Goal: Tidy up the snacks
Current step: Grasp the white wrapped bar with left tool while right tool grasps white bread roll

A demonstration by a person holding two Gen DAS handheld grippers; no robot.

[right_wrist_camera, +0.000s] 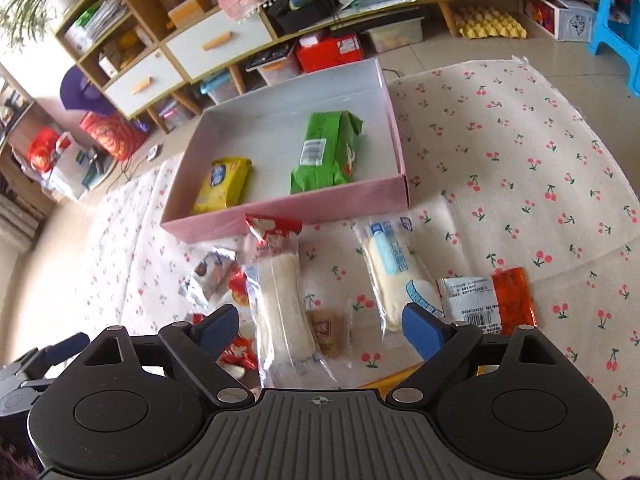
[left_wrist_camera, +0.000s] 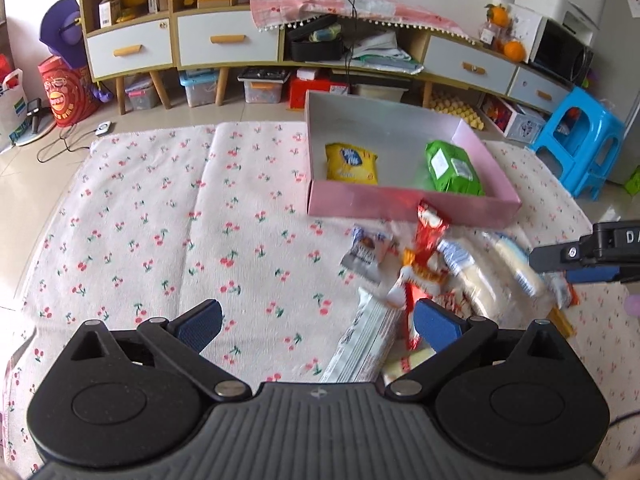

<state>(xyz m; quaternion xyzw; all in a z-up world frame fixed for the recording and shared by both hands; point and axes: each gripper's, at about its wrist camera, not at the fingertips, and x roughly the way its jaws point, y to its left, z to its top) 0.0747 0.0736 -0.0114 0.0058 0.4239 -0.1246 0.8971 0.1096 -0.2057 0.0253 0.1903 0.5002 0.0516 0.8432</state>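
Note:
A pink box (left_wrist_camera: 400, 203) (right_wrist_camera: 288, 216) on the cherry-print cloth holds a yellow packet (left_wrist_camera: 352, 163) (right_wrist_camera: 222, 184) and a green packet (left_wrist_camera: 454, 168) (right_wrist_camera: 326, 152). In front of it lie loose snacks: a red-topped long bread pack (right_wrist_camera: 280, 292), a blue-labelled bread pack (right_wrist_camera: 394, 276), an orange-and-white sachet (right_wrist_camera: 490, 298), a small brown sachet (right_wrist_camera: 328, 330) and a grey-white wrapper (left_wrist_camera: 366, 252) (right_wrist_camera: 210, 274). My left gripper (left_wrist_camera: 318, 326) is open over the cloth, left of the pile. My right gripper (right_wrist_camera: 320, 330) is open, low over the long bread pack; it also shows in the left wrist view (left_wrist_camera: 576, 260).
A white wrapped pack (left_wrist_camera: 360, 348) lies by my left gripper's right finger. Beyond the cloth (left_wrist_camera: 160, 208) are low cabinets with drawers (left_wrist_camera: 228, 40), storage bins under them, a yellow egg tray (right_wrist_camera: 492, 24) and a blue stool (left_wrist_camera: 580, 140) on the tiled floor.

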